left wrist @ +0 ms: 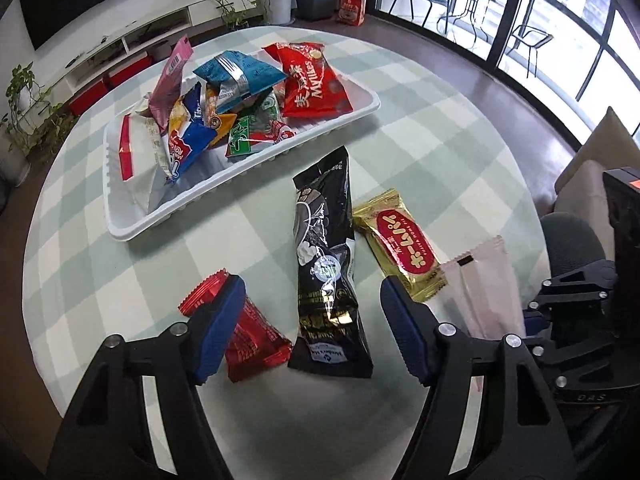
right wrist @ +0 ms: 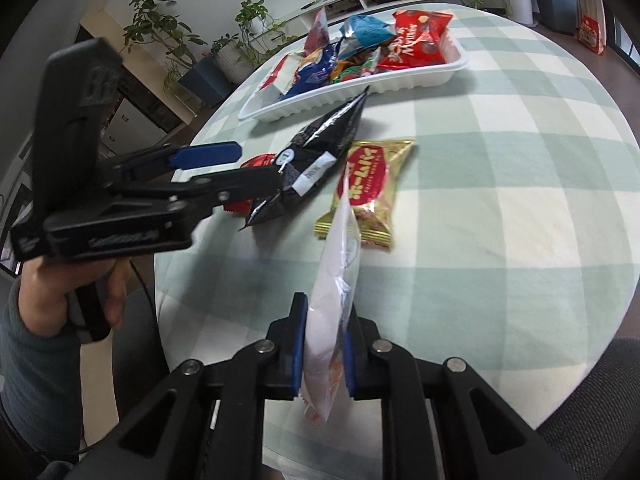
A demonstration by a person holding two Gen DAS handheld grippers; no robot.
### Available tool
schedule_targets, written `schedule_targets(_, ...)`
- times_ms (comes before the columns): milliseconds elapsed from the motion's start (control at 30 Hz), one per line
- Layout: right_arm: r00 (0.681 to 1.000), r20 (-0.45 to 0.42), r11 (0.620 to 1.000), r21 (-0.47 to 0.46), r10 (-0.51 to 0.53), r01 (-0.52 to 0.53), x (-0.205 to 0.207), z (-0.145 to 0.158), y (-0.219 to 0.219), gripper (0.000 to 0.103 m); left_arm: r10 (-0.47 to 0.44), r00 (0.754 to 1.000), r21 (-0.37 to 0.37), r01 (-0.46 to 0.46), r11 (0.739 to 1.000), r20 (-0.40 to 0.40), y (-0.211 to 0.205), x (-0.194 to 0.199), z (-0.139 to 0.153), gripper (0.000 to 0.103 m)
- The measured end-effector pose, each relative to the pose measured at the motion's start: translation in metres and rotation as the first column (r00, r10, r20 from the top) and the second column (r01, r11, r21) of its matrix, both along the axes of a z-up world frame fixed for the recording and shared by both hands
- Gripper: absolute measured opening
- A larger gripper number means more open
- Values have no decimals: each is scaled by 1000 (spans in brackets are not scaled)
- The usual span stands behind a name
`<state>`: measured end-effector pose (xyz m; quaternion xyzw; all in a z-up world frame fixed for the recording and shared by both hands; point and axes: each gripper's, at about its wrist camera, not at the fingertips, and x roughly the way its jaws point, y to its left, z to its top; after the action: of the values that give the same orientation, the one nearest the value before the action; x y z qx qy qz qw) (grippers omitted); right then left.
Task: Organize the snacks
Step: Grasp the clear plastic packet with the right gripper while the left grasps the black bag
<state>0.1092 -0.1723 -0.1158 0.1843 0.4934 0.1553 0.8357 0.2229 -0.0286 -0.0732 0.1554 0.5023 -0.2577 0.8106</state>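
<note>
Jaws of right gripper (right wrist: 322, 354) clamp white packet (right wrist: 334, 280) upright.

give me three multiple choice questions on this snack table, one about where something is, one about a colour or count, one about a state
1. Where does the black packet lie?
A. inside the white tray
B. on the checked tablecloth, in front of the tray
C. on the floor

2. How many snack packets lie loose on the cloth outside the white tray, not counting anything held?
A. one
B. three
C. six

3. What is the right gripper doing?
A. shut on the white packet
B. open over the tray
C. shut on the gold packet

Answers:
1. B: the black packet rests flat on the cloth between the tray and the left gripper.
2. B: only the black packet, the gold packet and the red packet lie there.
3. A: its blue pads press both sides of the white packet, which stands up from them.
</note>
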Motion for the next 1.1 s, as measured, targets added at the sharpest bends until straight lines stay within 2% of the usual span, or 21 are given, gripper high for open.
schedule_targets(267, 1000, -11, 999, 42, -10, 10, -2, -5, -10, 17, -39, 997, 127, 47, 991, -64, -23, 23, -33, 64)
schedule_targets(300, 1000, -12, 999, 45, -10, 11, -1, -6, -10, 17, -43, 996, 134, 52, 990, -72, -25, 25, -37, 60)
schedule_targets(367, 1000, -15, 999, 51, -10, 11, 1, -8, -11, 17, -43, 995, 107, 52, 993, -87, -24, 29, -38, 52)
schedule_targets(400, 1000, -16, 998, 54, -10, 11, 1, -9, -11, 17, -45, 995, 95, 54, 994, -94, -24, 30, -39, 45)
schedule_targets(500, 1000, -16, 998, 59, -10, 11, 1, -9, -12, 17, -59, 994, 98, 68, 993, -91, -29, 32, -38, 31)
schedule_targets(700, 1000, -7, 998, 61, -13, 13, 0, -9, -14, 17, -63, 995, 81, 70, 994, -79, -29, 31, -38, 27)
schedule_targets(833, 1000, 5, 997, 72, -23, 23, -4, -5, -17, 17, -35, 998, 42, 38, 998, -61, -19, 28, -33, 23)
schedule_targets(1100, 999, 25, 996, 81, -32, 30, -8, 1, -18, 17, 9, 999, -38, -10, 999, -34, 2, 15, -18, 22)
